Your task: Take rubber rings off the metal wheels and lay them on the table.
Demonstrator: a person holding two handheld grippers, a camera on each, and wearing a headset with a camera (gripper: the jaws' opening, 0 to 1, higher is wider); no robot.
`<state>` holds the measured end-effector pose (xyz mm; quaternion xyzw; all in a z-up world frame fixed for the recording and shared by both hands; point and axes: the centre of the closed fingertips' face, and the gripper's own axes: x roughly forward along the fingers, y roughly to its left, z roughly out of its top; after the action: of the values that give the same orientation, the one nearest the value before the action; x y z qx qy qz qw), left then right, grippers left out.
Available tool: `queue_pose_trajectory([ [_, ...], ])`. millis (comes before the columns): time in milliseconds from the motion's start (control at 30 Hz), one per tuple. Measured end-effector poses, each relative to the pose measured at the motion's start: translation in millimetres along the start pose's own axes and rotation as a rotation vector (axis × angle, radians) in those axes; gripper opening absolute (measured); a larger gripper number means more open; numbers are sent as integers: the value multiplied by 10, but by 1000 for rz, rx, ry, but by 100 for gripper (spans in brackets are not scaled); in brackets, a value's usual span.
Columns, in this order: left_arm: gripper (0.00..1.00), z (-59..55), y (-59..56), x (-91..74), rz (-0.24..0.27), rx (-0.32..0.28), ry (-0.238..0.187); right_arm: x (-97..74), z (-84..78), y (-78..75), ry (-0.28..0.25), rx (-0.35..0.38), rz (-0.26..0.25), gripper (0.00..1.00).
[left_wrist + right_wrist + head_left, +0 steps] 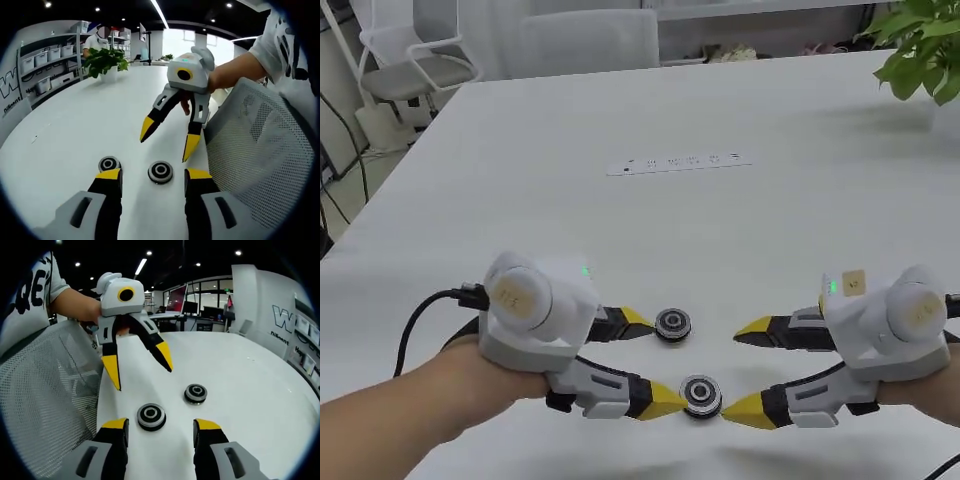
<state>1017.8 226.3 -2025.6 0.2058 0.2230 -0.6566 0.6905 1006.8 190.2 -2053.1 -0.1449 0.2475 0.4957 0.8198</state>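
Note:
Two small metal wheels with black rubber rings lie flat on the white table [670, 220]. The near wheel [700, 394] [160, 172] [151, 416] sits close to the front edge, the far wheel [672, 324] [109, 163] [195, 393] a little behind it. My left gripper [656, 365] [152, 176] [140, 367] is open, its near fingertip touching or almost touching the near wheel from the left. My right gripper [744, 370] [161, 425] [165, 139] faces it, also open, with its near tip just right of that wheel. Nothing is held by either.
A recessed socket strip [678, 163] lies in the table's middle. A potted plant [920, 45] stands at the far right corner. White chairs [415, 55] stand beyond the far left. A mesh chair back [260, 145] is close beside the table's front edge.

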Motion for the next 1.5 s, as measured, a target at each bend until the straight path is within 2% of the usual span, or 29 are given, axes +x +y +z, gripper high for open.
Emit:
queue_pose_trajectory([
  [400, 28, -58, -69, 218, -43, 0, 17, 91, -94, 55, 16, 4, 35, 41],
  [667, 19, -137, -129, 319, -68, 28, 52, 101, -99, 55, 10, 14, 38, 40],
  [900, 15, -166, -136, 375, -68, 33, 63, 108, -106, 58, 10, 13, 40, 40],
  [1067, 9, -172, -104, 392, -42, 72, 72, 114, -113, 63, 14, 8, 42, 39],
  [1133, 8, -175, -131, 398, -45, 83, 70, 117, -106, 61, 11, 8, 42, 39],
  [1500, 8, -174, -127, 412, -15, 68, 61, 193, -110, 136, 25, -8, 75, 36],
])
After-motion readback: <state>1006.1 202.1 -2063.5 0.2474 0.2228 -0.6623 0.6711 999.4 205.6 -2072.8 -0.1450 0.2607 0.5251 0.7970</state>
